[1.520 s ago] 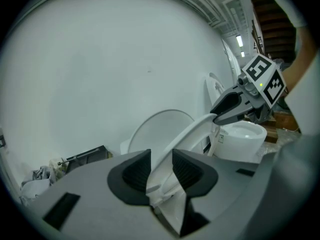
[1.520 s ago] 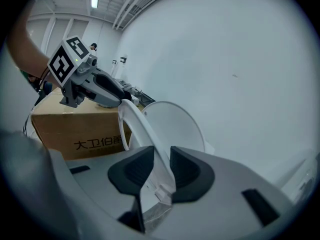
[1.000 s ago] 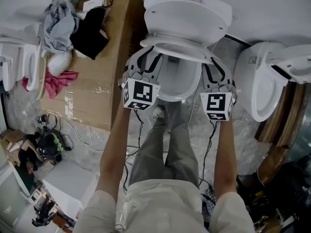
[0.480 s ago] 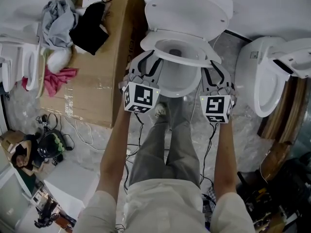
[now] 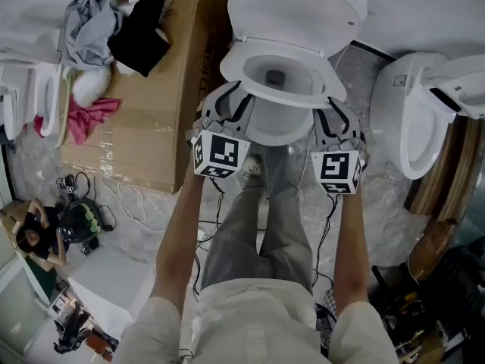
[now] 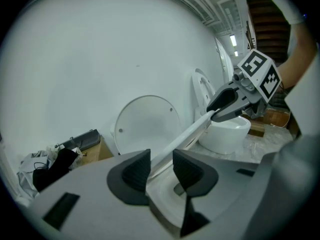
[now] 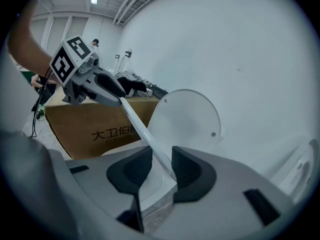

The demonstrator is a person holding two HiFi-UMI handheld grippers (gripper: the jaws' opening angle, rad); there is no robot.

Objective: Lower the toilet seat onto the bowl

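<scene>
A white toilet stands at the top of the head view, its lid (image 5: 297, 10) upright against the wall. The toilet seat (image 5: 236, 61) lies low over the bowl (image 5: 276, 123). My left gripper (image 5: 227, 97) is shut on the seat's left rim and my right gripper (image 5: 332, 111) on its right rim. In the left gripper view the seat (image 6: 190, 134) runs as a thin white edge between the left gripper's (image 6: 161, 166) pads across to the right gripper (image 6: 227, 104). The right gripper view mirrors this: the seat (image 7: 137, 124) passes from the right gripper (image 7: 159, 166) to the left gripper (image 7: 107, 91). Both sets of jaws have just been opening slightly, with the rim still between them.
A large cardboard box (image 5: 144, 105) with clothes (image 5: 114, 29) piled on it stands close on the toilet's left. Another toilet (image 5: 413, 120) stands on the right, and a third (image 5: 23, 97) at the left edge. Cables (image 5: 129, 211) lie on the floor. My shoe (image 5: 248, 174) is under the bowl's front.
The seat has swung down from a steep tilt to nearly flat over the bowl. Both grippers came down and toward me with it, and the bowl's opening now shows.
</scene>
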